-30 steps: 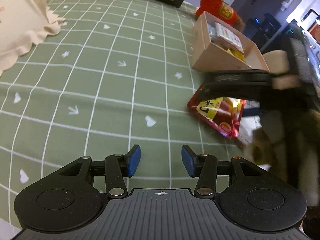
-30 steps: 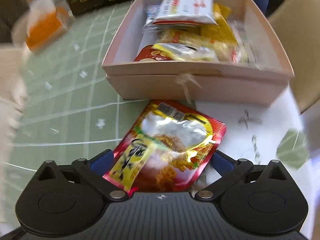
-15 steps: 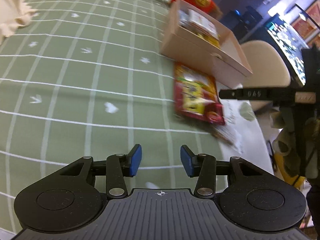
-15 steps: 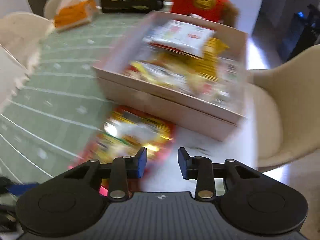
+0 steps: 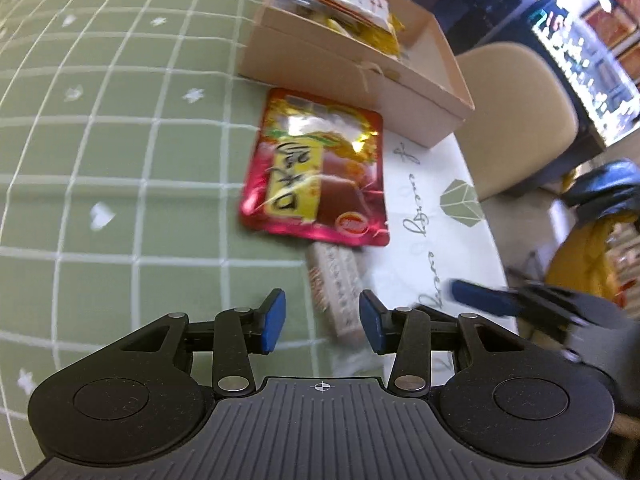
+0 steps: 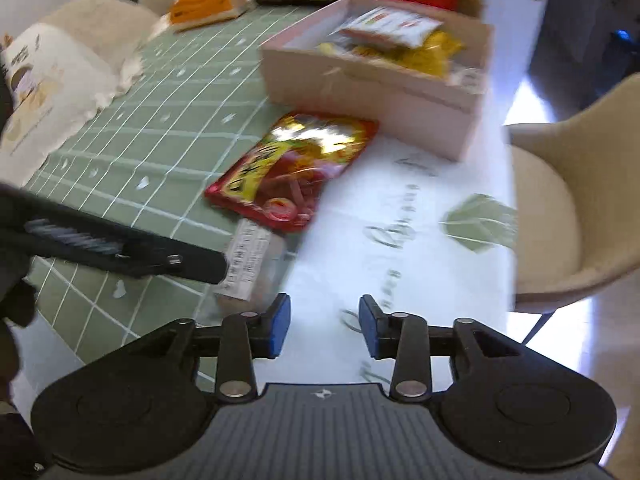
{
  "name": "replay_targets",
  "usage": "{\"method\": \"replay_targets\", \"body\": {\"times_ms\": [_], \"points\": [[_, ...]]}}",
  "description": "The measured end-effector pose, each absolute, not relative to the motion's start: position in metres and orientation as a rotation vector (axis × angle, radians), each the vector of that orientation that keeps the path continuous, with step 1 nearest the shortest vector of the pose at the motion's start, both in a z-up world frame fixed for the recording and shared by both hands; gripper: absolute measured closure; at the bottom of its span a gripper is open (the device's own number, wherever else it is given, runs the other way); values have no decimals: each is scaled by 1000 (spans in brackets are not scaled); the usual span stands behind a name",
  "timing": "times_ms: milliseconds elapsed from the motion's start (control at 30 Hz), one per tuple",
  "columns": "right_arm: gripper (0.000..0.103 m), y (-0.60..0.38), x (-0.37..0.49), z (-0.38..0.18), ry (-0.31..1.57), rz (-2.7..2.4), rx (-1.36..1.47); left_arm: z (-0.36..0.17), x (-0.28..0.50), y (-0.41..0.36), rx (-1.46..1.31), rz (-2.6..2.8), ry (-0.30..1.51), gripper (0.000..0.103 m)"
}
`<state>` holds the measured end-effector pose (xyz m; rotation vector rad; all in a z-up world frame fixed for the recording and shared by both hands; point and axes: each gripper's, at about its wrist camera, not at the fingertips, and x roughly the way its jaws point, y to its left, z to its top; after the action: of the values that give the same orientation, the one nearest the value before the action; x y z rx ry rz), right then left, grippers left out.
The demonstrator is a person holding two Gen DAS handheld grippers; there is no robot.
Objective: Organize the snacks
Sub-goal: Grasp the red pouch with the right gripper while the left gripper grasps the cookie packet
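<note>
left gripper (image 5: 322, 326) jaws parted, empty, hovering by pale bar (image 5: 336, 288) for pickup | right gripper (image 6: 324, 326) reopening, empty | red packet (image 5: 320, 172) lying near box (image 5: 360, 68), awaiting boxing

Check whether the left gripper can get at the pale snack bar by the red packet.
Probably yes: the left gripper is empty, and the pale snack bar lies just ahead, though the red packet overlaps its far end.

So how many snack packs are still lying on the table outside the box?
2: a red and yellow foil packet lying just in front of the box, and a pale wrapped bar at the packet's near end. Others may lie out of view.
</note>
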<state>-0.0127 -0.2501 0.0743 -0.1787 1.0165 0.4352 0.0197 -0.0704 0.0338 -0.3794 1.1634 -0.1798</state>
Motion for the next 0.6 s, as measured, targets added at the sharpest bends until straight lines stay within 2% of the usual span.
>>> {"method": "replay_targets", "body": {"times_ms": [67, 133, 200, 367, 500, 600], "points": [[38, -268, -15, 78, 986, 362, -157, 36, 29, -91, -286, -165, 1160, 57], [38, -282, -13, 76, 988, 320, -131, 36, 35, -108, -178, -140, 1148, 56], [38, -295, -13, 75, 992, 287, -113, 36, 37, -127, -66, -129, 1141, 50], [38, -301, -10, 71, 981, 233, -132, 34, 31, -151, 123, -139, 1112, 49], [37, -298, -6, 76, 973, 244, -113, 36, 20, -137, 92, -181, 1091, 59], [35, -283, 4, 82, 967, 268, -89, 37, 8, -117, 31, -198, 1084, 60]]}}
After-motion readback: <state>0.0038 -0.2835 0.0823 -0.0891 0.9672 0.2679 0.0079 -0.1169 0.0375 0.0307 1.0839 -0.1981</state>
